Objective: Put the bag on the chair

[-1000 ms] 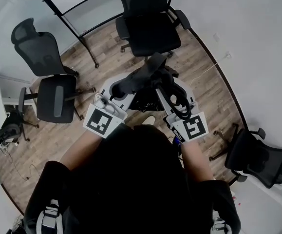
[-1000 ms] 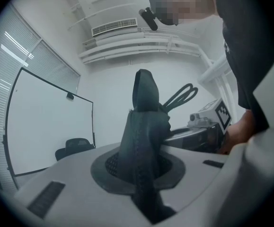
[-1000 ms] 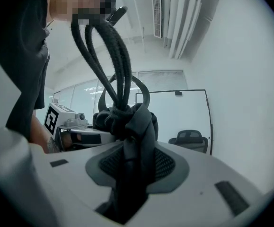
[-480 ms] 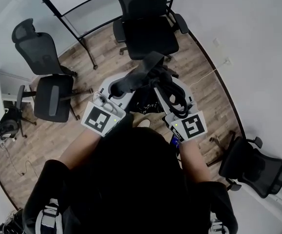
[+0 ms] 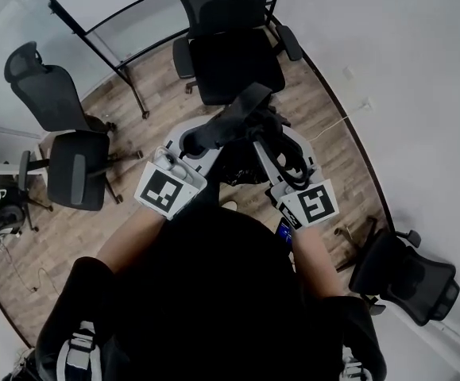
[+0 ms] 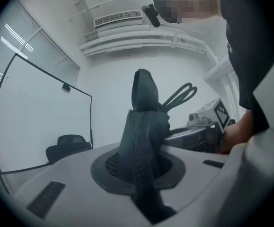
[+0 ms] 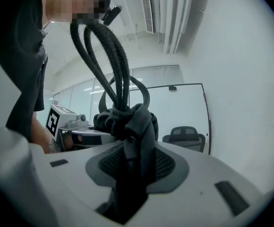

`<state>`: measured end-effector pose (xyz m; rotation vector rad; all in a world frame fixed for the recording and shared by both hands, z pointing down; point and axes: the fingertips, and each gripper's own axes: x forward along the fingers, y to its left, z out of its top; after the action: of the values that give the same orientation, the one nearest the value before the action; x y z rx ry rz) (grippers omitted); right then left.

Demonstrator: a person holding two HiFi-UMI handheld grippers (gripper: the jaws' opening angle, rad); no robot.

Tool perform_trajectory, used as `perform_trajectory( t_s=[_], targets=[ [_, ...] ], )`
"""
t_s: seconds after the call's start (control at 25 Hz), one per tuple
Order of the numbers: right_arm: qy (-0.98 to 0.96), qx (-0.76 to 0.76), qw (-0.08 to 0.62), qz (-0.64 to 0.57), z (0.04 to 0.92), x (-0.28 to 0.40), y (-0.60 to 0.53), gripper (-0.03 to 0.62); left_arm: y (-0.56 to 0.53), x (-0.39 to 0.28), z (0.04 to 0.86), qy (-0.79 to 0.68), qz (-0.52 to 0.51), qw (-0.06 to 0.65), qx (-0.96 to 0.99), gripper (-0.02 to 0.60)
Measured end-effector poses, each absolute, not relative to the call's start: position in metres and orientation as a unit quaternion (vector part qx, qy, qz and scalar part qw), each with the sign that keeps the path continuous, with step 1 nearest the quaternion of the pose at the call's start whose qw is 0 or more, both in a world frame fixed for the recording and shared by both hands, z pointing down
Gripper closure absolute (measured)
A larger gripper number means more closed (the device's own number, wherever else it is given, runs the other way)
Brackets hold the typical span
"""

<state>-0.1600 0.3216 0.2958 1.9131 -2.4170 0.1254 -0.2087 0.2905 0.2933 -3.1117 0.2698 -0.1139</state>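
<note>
A black bag [image 5: 237,153] hangs between my two grippers, above the wooden floor and just short of a black office chair [image 5: 231,54] straight ahead. My left gripper [image 5: 191,144] is shut on a black fabric edge of the bag [image 6: 141,141], which stands up between its jaws. My right gripper [image 5: 281,153] is shut on bunched bag fabric [image 7: 134,141] where the dark cord handles [image 7: 110,56] loop upward. Both grippers point level. The bag's lower part is hidden under my arms in the head view.
A second black chair [image 5: 71,153] stands at the left, a third [image 5: 400,272] at the lower right. A whiteboard on a black frame [image 5: 110,38] stands behind the near chair. A white wall [image 5: 404,70] runs along the right, with a cable on the floor beside it.
Both grippers and the bag have moved forward together toward the chair ahead. The side chairs have slid outward and back in the head view. The grips look unchanged.
</note>
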Motion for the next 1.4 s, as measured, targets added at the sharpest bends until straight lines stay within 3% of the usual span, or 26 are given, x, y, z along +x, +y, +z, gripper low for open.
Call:
perform_trajectory(
  t_s=[0.48,0.92,1.4],
  targets=[
    [-0.770,0.635,0.043,0.055,0.294,-0.097,0.193,0.473,0.162,-0.144,0.289,0.054,-0.031,-0.001,-0.998,0.526],
    [-0.765,0.637,0.068,0.063,0.306,-0.080,0.080,0.473,0.049,-0.126,0.301,0.036,-0.027,-0.013,-0.999,0.526],
    [-0.806,0.583,0.078,0.066,0.330,-0.012,0.003,0.473,-0.022,-0.060,0.324,0.096,-0.043,-0.015,-0.994,0.526]
  ],
)
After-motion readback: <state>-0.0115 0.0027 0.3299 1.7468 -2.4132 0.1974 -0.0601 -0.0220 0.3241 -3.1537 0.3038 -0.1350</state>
